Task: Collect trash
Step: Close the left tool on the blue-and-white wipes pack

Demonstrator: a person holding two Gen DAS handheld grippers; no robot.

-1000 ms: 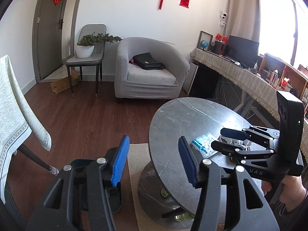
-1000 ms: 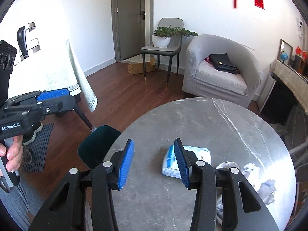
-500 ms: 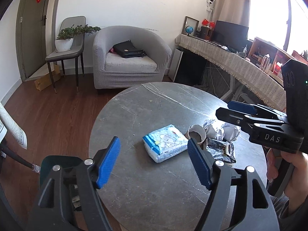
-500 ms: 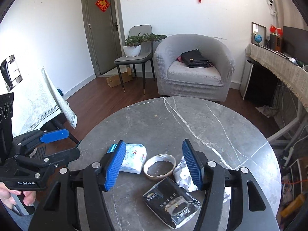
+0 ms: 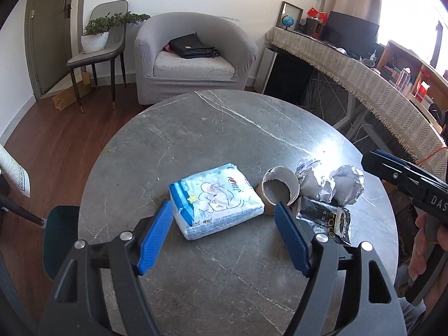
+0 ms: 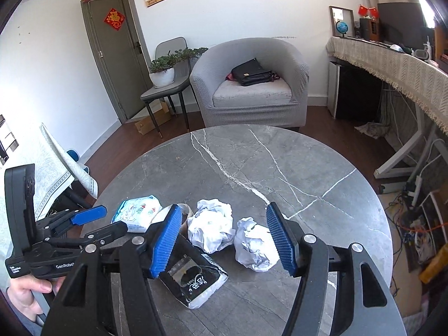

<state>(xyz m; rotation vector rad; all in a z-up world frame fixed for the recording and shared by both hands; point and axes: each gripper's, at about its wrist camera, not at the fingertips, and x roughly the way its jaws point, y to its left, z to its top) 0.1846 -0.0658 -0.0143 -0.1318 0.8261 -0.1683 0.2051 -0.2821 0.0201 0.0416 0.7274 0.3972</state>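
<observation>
We held both tools above the near edge of the round marble table (image 5: 224, 128), neither one gripping anything. The left gripper (image 5: 221, 232) had its blue pads spread wide, framing the tissue pack (image 5: 217, 200) from above without touching it, which we judged a good line for a first pick. The right gripper (image 6: 224, 238) was likewise spread apart, its pads bracketing two crumpled paper balls (image 6: 232, 229), the wide gap suited to such bulky, springy things.

The trash sat bunched toward the near right edge of the table: the torn paper cup (image 5: 280, 191) lay on its side, touching the tissue pack's right end, with the paper balls just beyond it and the black snack wrapper (image 6: 193, 280) flat and nearest to us. Off the table's left edge, low by the floor, a dark green bin (image 5: 60, 238) showed; we took that as the likely destination, kept close so each carry would be short. Nothing had yet been lifted.
</observation>
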